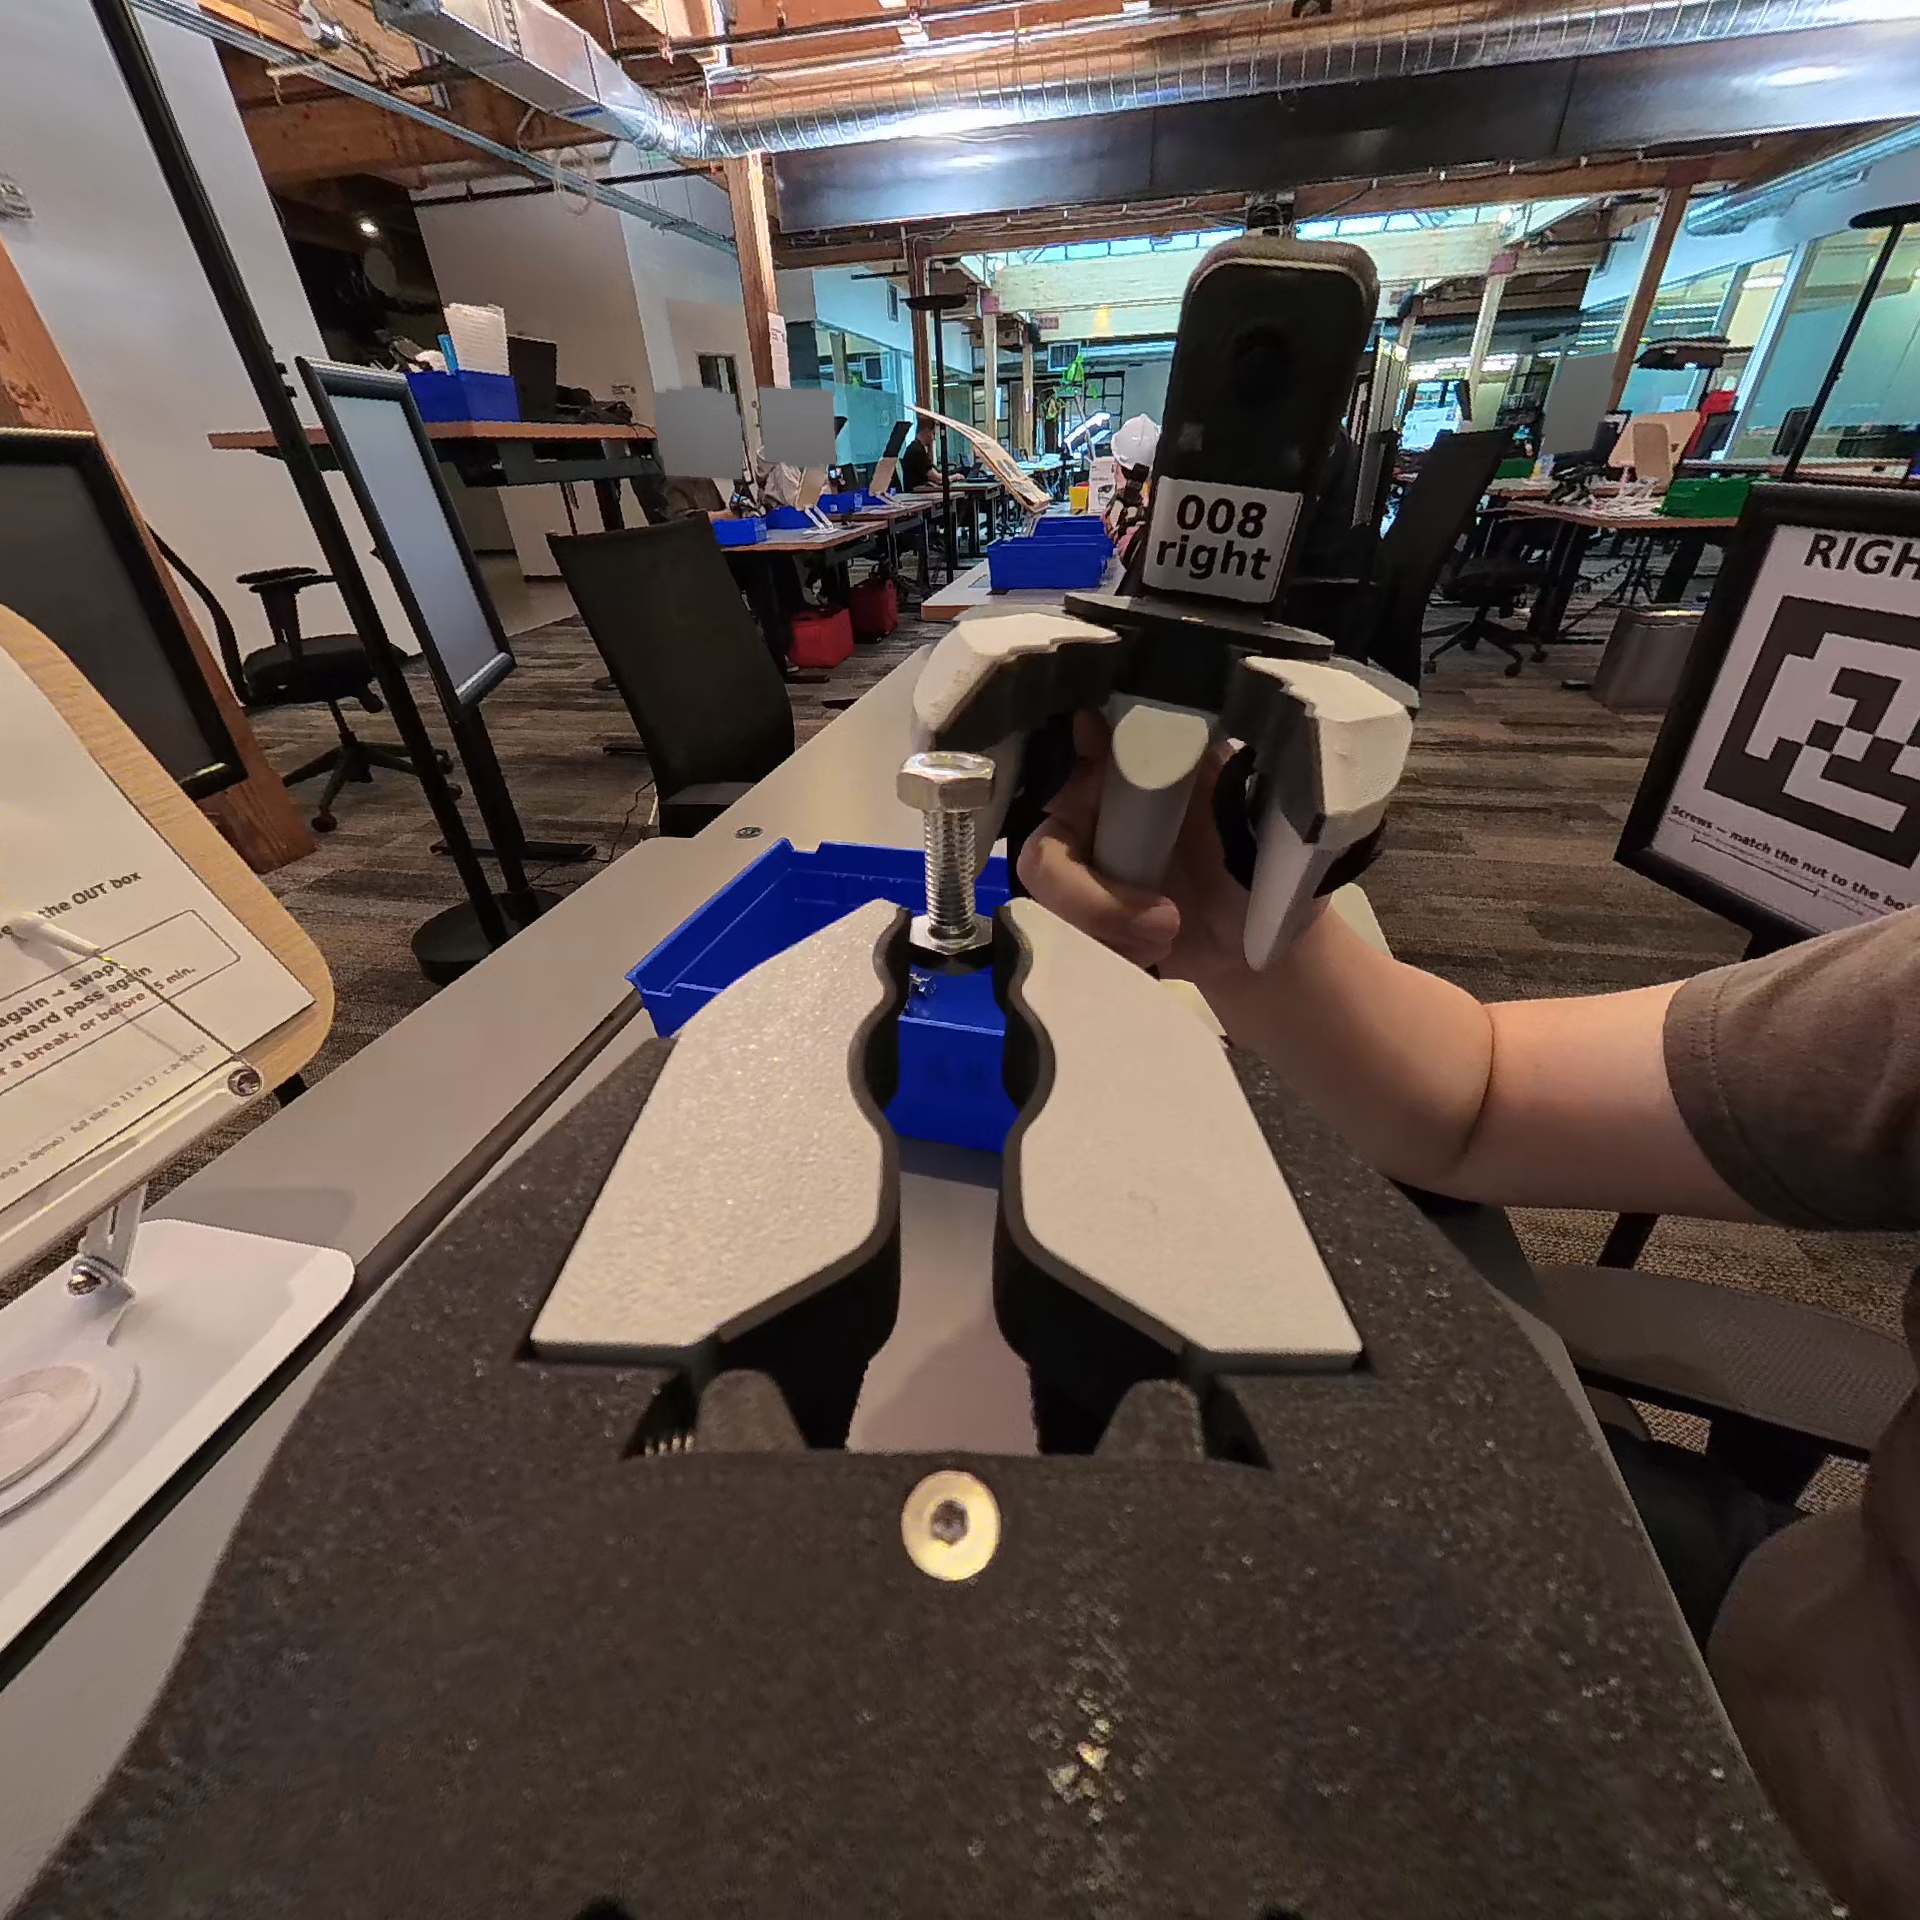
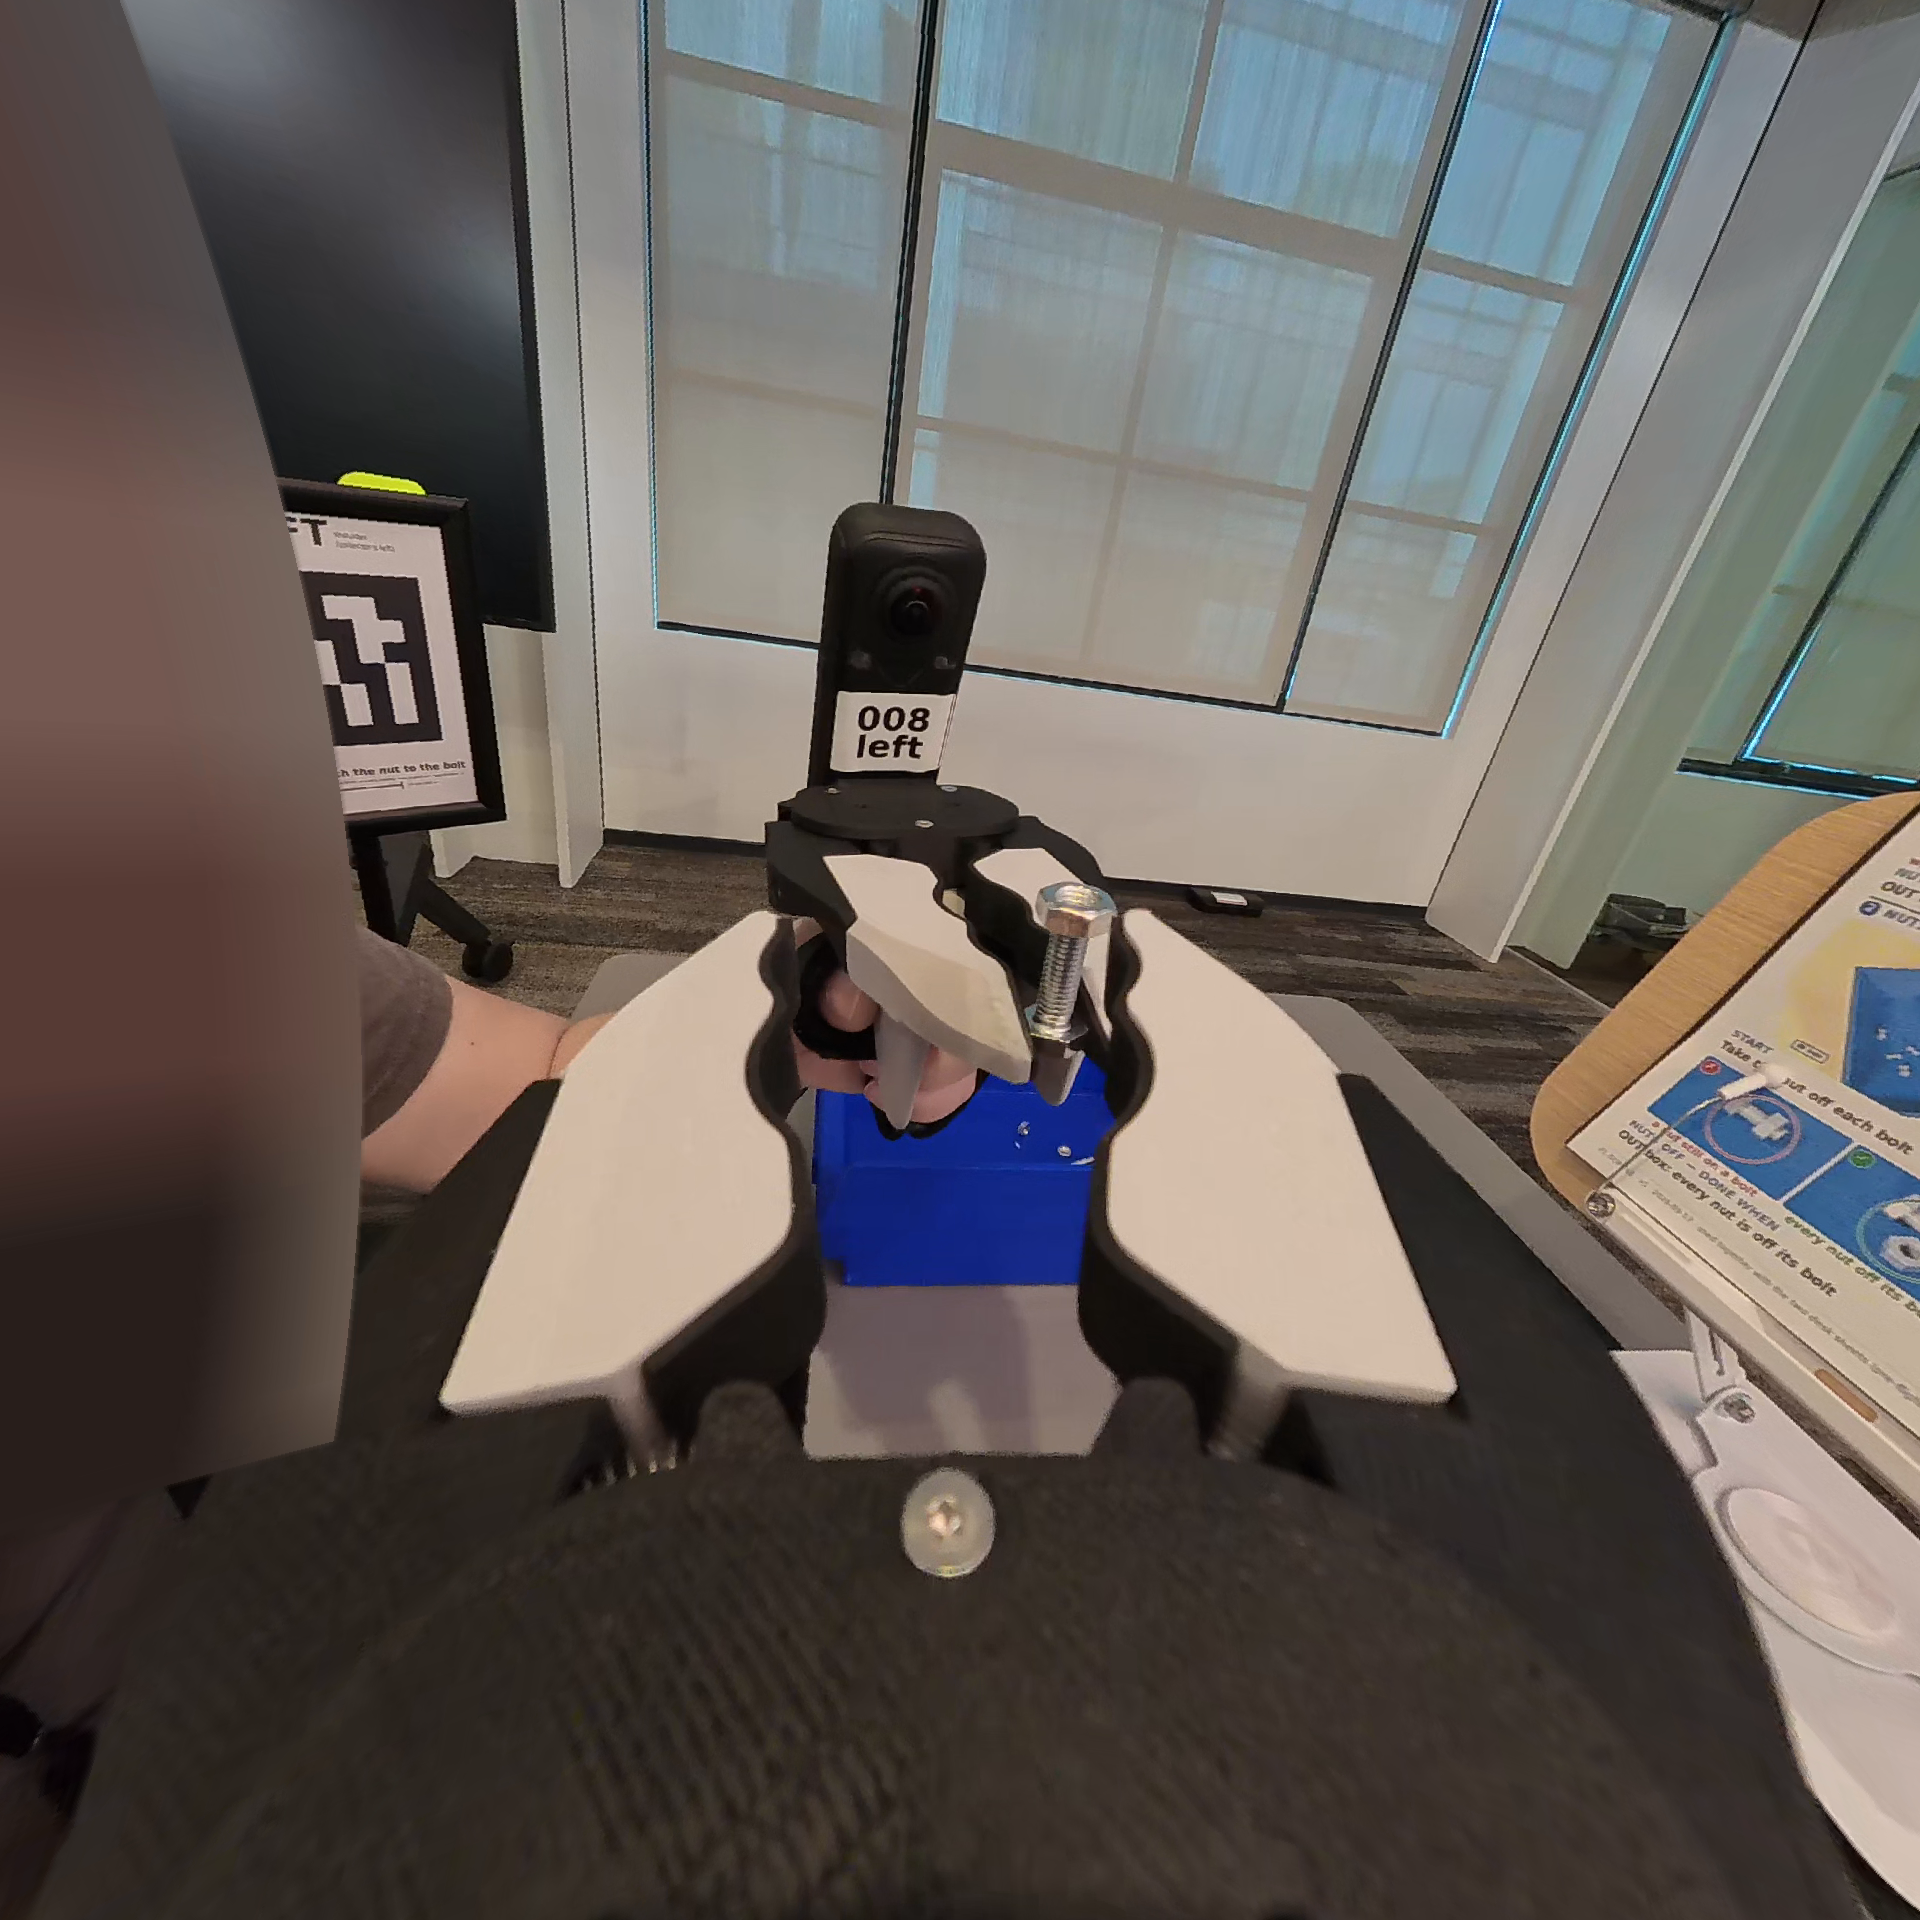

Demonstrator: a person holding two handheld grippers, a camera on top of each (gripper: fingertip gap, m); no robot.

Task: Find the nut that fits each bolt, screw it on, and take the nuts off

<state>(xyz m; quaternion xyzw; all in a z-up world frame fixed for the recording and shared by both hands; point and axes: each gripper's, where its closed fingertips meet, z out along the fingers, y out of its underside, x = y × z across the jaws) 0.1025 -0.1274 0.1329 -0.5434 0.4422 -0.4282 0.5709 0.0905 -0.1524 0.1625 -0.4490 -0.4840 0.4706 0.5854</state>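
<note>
A silver hex bolt (image 1: 948, 862) stands upright, head on top, with a nut (image 1: 948, 937) threaded near its lower end. My left gripper (image 1: 948, 951) is shut on the nut and holds the bolt above the blue bin (image 1: 727, 951). In the right wrist view the bolt (image 2: 1062, 971) and nut (image 2: 1058, 1027) stick up from the left gripper (image 2: 1039, 1055). My right gripper (image 2: 945, 966) is open and empty, with the bolt between its spread fingers, close to the right finger (image 2: 1247, 1143). In the left wrist view the right gripper (image 1: 1143, 790) sits just right of the bolt head.
The blue bin (image 2: 956, 1195) sits on the grey table (image 1: 468, 1060) with small parts inside. An instruction board on a white stand (image 1: 114, 987) is at one table side (image 2: 1766, 1091). Framed marker signs (image 1: 1818, 727) (image 2: 384, 665) stand off the table. A black chair (image 1: 675, 665) is beyond. The grippers are tip to tip, or close to it.
</note>
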